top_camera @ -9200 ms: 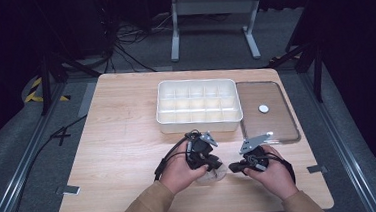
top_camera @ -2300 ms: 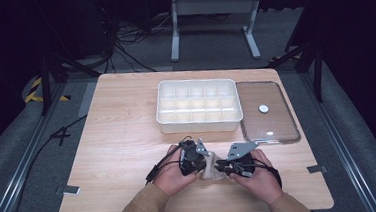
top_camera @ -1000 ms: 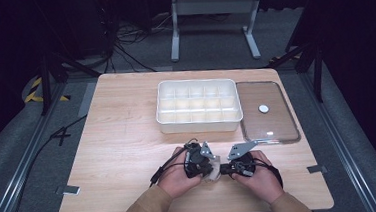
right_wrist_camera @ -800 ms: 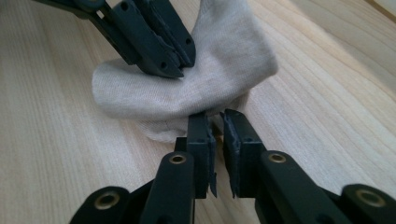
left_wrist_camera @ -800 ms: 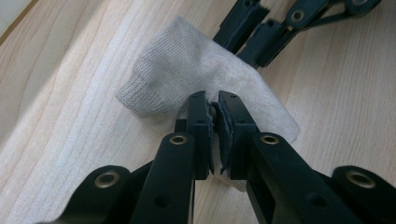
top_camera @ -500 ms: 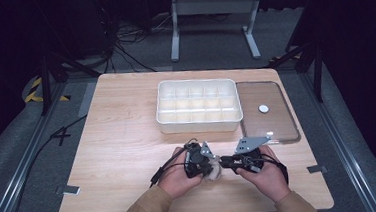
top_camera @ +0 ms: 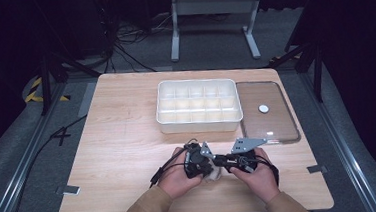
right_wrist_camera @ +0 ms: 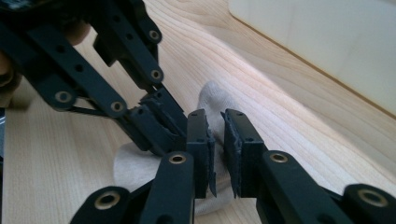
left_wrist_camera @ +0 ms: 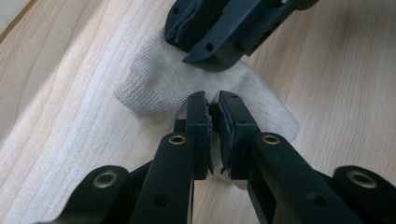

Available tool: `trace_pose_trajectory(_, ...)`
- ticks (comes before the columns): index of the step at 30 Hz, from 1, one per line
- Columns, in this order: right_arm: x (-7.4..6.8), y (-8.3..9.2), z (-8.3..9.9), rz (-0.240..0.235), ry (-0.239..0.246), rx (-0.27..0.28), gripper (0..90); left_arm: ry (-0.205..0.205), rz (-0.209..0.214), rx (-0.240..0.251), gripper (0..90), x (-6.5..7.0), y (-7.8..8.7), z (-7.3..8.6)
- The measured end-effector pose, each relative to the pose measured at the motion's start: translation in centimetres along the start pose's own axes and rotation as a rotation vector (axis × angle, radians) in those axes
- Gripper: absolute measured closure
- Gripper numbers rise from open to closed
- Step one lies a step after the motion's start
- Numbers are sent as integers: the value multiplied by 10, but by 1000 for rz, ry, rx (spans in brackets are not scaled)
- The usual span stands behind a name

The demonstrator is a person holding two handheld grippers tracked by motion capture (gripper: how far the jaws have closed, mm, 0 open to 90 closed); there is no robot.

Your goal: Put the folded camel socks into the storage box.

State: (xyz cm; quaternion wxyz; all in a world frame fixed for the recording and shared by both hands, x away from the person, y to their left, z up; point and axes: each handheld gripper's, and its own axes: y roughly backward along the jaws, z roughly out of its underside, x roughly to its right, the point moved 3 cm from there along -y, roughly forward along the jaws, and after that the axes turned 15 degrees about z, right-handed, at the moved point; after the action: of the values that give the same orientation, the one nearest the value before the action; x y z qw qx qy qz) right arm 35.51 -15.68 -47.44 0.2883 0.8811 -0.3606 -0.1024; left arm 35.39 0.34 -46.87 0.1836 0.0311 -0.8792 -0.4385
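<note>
My left hand-held gripper (left_wrist_camera: 214, 105) pinches the sock (left_wrist_camera: 159, 84), jaws nearly closed. My right hand-held gripper (right_wrist_camera: 215, 122), just narrowed with cloth in its gap, has shifted in for folding.

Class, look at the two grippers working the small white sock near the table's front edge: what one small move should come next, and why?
Probably close the right gripper onto the white sock. Its jaws have just been closing, yet a narrow gap remains and the pads do not seem to press the fabric. The left gripper already pinches a fold, so a second grip would let both pull the sock straight.
</note>
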Motion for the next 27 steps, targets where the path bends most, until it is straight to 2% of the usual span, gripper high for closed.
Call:
trace_pose_trajectory(4,3,-3,5,4,-8,-22,794,-6,4,7,818,0,-1,0)
trace_pose_trajectory(8,3,-7,9,11,11,-46,758,-7,18,14,769,0,1,1)
trace_pose_trajectory(10,4,-8,11,13,24,-46,751,-7,35,47,722,-2,5,2)
trace_pose_trajectory(12,4,-8,11,16,32,-50,745,-10,27,91,671,-4,11,1)
trace_pose_trajectory(13,4,-8,11,17,37,-51,744,-10,27,91,660,-4,11,1)
trace_pose_trajectory(14,4,-8,11,16,39,-50,744,-3,16,131,661,-5,15,0)
trace_pose_trajectory(16,4,-8,11,16,42,-50,743,1,6,148,667,-7,17,0)
trace_pose_trajectory(18,3,-8,11,12,48,-49,742,14,3,184,675,-11,18,-1)
trace_pose_trajectory(20,3,-9,11,-3,61,-47,744,64,18,226,678,-20,19,-1)
trace_pose_trajectory(21,3,-9,11,-3,61,-47,744,64,18,226,692,-20,19,-1)
trace_pose_trajectory(22,1,-10,11,-18,84,-45,745,74,10,219,694,-22,18,0)
trace_pose_trajectory(24,1,-10,11,-26,91,-41,745,79,-3,177,695,-25,14,3)
trace_pose_trajectory(27,2,-11,10,-30,108,-36,744,98,2,167,716,-26,11,4)
